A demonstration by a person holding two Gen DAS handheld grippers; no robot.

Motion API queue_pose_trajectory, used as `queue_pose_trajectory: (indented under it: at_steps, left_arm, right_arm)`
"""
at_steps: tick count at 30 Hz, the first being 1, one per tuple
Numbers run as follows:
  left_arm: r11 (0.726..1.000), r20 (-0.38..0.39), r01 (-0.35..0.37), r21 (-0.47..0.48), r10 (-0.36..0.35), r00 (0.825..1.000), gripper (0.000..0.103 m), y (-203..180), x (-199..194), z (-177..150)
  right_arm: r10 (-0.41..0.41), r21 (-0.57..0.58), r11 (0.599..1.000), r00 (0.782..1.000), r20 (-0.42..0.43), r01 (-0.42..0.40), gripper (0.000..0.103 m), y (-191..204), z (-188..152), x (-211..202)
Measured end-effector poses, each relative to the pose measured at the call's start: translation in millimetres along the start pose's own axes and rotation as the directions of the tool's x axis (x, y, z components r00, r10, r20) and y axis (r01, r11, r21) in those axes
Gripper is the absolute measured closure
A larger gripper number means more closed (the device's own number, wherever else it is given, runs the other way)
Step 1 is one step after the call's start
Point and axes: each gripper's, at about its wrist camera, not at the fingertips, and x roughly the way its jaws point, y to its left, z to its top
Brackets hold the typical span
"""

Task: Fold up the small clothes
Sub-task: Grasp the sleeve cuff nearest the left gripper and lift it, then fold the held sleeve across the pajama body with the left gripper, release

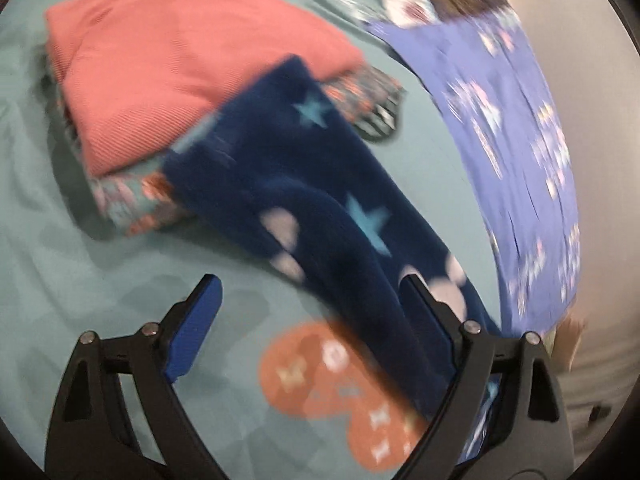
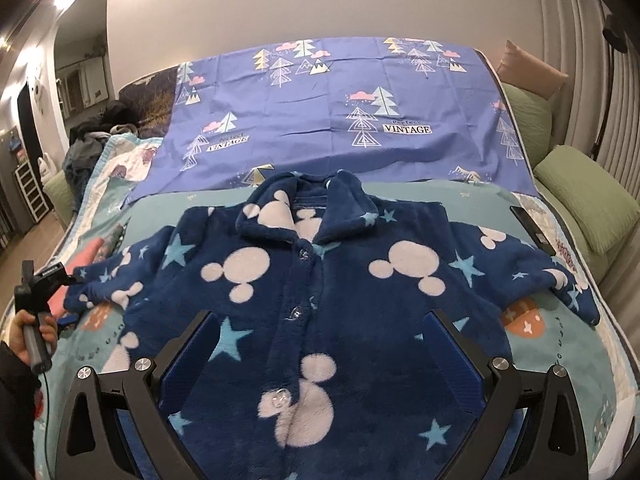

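Teal bedsheet (image 2: 472, 204) holds a spread navy jacket (image 2: 320, 300); both grippers' fingers gape, empty.

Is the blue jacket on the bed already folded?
No, the jacket lies flat on the bed with both sleeves spread out.

pyjama top (image 2: 320, 300): plush navy fleece, clear glossy buttons
pink folded garment (image 1: 168, 72): ribbed knit, matt
bedsheet (image 2: 340, 120): smooth printed cotton
gripper pads (image 2: 452, 364): ridged blue plastic
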Motion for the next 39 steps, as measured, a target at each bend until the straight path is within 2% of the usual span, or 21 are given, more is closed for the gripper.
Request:
queue_pose_trajectory:
  at_steps: [2,4,5,6,7,9,12,15,18,20,21,22,24,25,26,27,31,33,35,37,39]
  left_arm:
    - [1.0,0.032,-0.025,-0.02,0.025,0.999,0.014,3,7,6]
    - [1.0,0.053,-0.016,-0.025,0.017,0.998,0.032,4,13,14]
    - [1.0,0.051,-0.012,-0.023,0.013,0.999,0.055,2,16,16]
    - [1.0,0.047,-0.012,-0.022,0.013,0.999,0.084,-1,18,18]
    - [1.0,0.049,-0.004,-0.022,0.005,0.999,0.094,-4,18,21]
    - [1.0,0.083,0.021,-0.002,-0.021,0.996,0.094,-14,8,22]
    - [0.991,0.158,0.037,0.129,-0.057,0.986,0.094,-55,-20,18]
    - [0.954,0.2,0.071,0.29,-0.133,0.971,0.094,-109,-52,6]
    - [0.881,0.219,0.091,0.464,-0.213,0.952,0.094,-170,-83,-18]
    - [0.807,0.193,0.125,0.577,-0.283,0.939,0.094,-213,-101,-44]
    - [0.781,0.179,0.137,0.609,-0.304,0.936,0.094,-224,-106,-53]
    - [0.729,0.146,0.161,0.666,-0.339,0.929,0.094,-246,-115,-73]
    - [0.646,0.09,0.196,0.738,-0.382,0.92,0.094,-274,-124,-104]
    - [0.583,0.044,0.219,0.782,-0.402,0.915,0.094,-292,-128,-130]
    - [0.544,0.014,0.233,0.806,-0.411,0.911,0.094,-300,-130,-148]
    - [0.487,-0.034,0.257,0.834,-0.421,0.906,0.094,-312,-131,-173]
    - [0.339,-0.203,0.35,0.873,-0.399,0.894,0.093,-335,-118,-248]
    - [0.291,-0.257,0.373,0.881,-0.368,0.894,0.093,-341,-107,-280]
    - [0.244,-0.303,0.384,0.891,-0.311,0.901,0.092,-343,-89,-314]
    - [0.207,-0.338,0.386,0.899,-0.235,0.912,0.084,-342,-71,-341]
    - [0.183,-0.367,0.401,0.898,-0.194,0.91,0.066,-338,-64,-351]
  right_arm:
    - [0.001,-0.003,1.0,1.0,-0.004,-0.001,0.0,1,0,4]
    - [0.0,-0.014,1.0,1.0,-0.007,0.0,0.0,2,-1,8]
    - [-0.005,-0.024,1.0,1.0,-0.008,0.005,0.0,3,-2,10]
    - [-0.012,-0.033,0.999,1.0,-0.008,0.011,0.0,3,-2,12]
    - [-0.019,-0.043,0.999,1.0,-0.006,0.019,0.0,4,-3,13]
    - [-0.033,-0.057,0.998,0.999,0.0,0.033,0.0,3,-4,15]
    - [-0.038,-0.058,0.998,0.999,0.002,0.038,0.0,-1,-5,17]
    - [-0.037,-0.04,0.999,0.999,-0.002,0.037,0.0,-7,-7,19]
    - [-0.033,-0.01,0.999,0.999,-0.006,0.033,0.0,-17,-9,18]
    - [-0.035,0.006,0.999,0.999,-0.004,0.035,0.0,-24,-10,15]
    - [-0.039,0.011,0.999,0.999,-0.002,0.039,0.0,-26,-11,13]
    - [-0.043,0.017,0.999,0.999,0.002,0.043,0.0,-29,-12,11]
    - [-0.056,0.028,0.998,0.998,0.009,0.055,0.0,-36,-12,8]
    - [-0.06,0.035,0.998,0.998,0.011,0.059,0.0,-40,-13,6]
    - [-0.063,0.043,0.997,0.998,0.012,0.062,0.0,-45,-14,4]
    - [-0.064,0.05,0.997,0.998,0.011,0.064,0.0,-48,-15,3]
    - [-0.061,0.092,0.994,0.998,-0.004,0.061,0.0,-64,-20,1]
    - [-0.062,0.12,0.991,0.998,-0.015,0.063,0.0,-74,-24,2]
    - [-0.059,0.151,0.987,0.998,-0.033,0.063,0.0,-84,-29,3]
    - [-0.051,0.177,0.982,0.997,-0.052,0.059,0.0,-93,-32,5]
    - [-0.04,0.2,0.978,0.997,-0.07,0.054,0.0,-103,-36,7]
